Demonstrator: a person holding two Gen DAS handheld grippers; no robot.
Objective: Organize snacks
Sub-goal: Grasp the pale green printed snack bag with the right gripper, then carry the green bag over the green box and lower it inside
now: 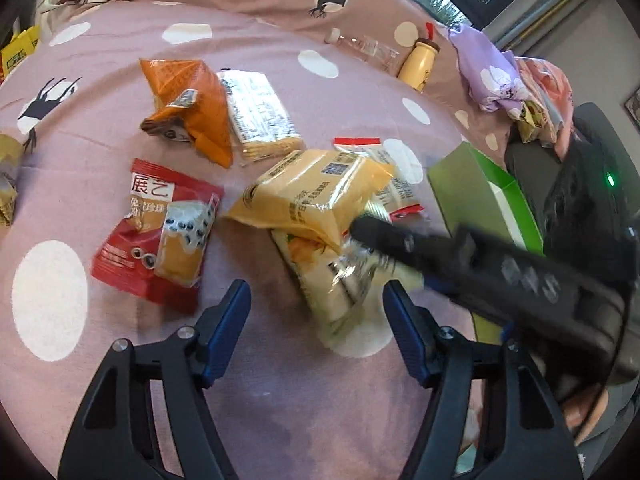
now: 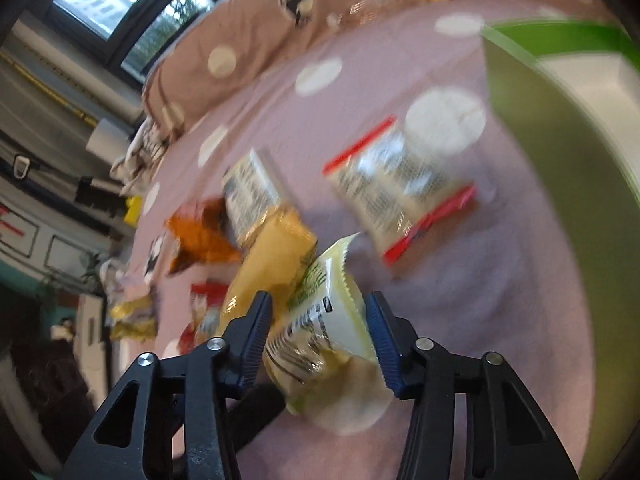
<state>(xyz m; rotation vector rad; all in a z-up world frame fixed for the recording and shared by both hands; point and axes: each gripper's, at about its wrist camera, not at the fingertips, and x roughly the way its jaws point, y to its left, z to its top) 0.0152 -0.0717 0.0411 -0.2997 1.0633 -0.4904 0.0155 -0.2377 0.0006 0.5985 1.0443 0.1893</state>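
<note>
Several snack packets lie on a pink spotted bedsheet [image 1: 100, 128]. My right gripper [image 2: 318, 334] is shut on a pale green and white packet [image 2: 324, 320]; the same packet shows in the left wrist view [image 1: 332, 280], under the right gripper's black body [image 1: 480, 264]. A yellow packet [image 1: 316, 192] rests on top of it. My left gripper [image 1: 316, 316] is open and empty, hovering just in front of this packet. A red milk-tea packet [image 1: 156, 232], an orange packet [image 1: 192, 104] and a clear cracker packet [image 1: 260, 116] lie further off.
A green box [image 1: 492, 196] stands open at the right; it also shows in the right wrist view [image 2: 560, 140]. A red-edged packet [image 2: 400, 188] lies beside it. A clear bottle [image 1: 368, 46], a yellow bottle [image 1: 418, 62] and crumpled cloths [image 1: 492, 72] sit at the far edge.
</note>
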